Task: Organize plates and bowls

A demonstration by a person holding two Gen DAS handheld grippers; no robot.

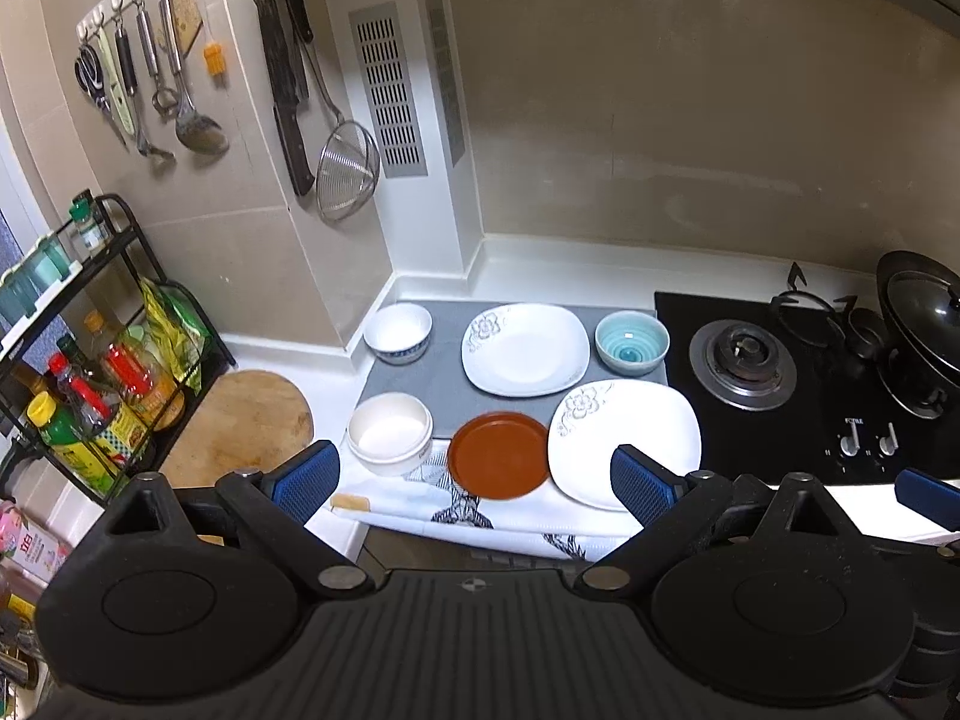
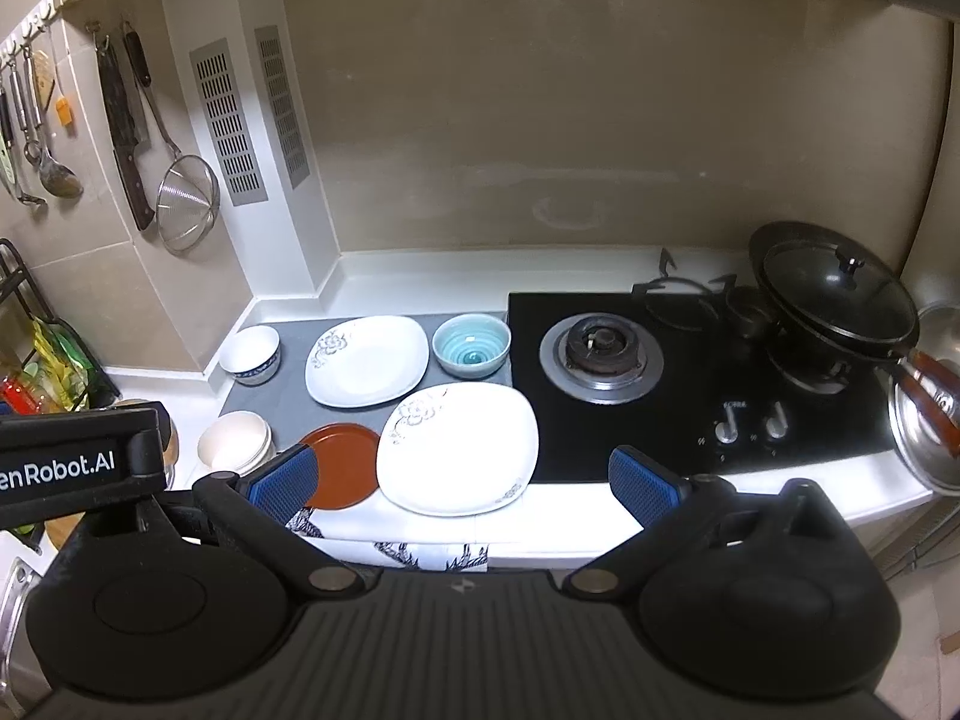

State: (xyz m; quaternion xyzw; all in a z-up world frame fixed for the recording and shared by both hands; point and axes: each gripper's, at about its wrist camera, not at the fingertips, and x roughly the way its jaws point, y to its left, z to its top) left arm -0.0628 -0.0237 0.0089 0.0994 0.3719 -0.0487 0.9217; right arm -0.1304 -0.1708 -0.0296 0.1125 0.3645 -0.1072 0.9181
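On the counter lie two white square plates with flower prints, the far plate (image 1: pixel 525 348) (image 2: pixel 367 368) on a grey mat and the near plate (image 1: pixel 624 441) (image 2: pixel 459 449) by the stove. A brown round plate (image 1: pixel 498 455) (image 2: pixel 342 465) sits at the front. A teal bowl (image 1: pixel 631 341) (image 2: pixel 471 344), a blue-rimmed white bowl (image 1: pixel 398 332) (image 2: pixel 251 353) and a cream bowl (image 1: pixel 390 432) (image 2: pixel 235 441) stand around them. My left gripper (image 1: pixel 474 483) hovers open above the counter's front edge, nothing between its fingers. My right gripper (image 2: pixel 462 483) is open too, over the near plate's front.
A black gas stove (image 1: pixel 744 360) (image 2: pixel 603 354) with a lidded wok (image 2: pixel 834 294) fills the right side. A steel lid (image 2: pixel 927 414) hangs at far right. A round wooden board (image 1: pixel 240 420) and a bottle rack (image 1: pixel 90 360) stand left. Utensils (image 1: pixel 180 72) hang on the wall.
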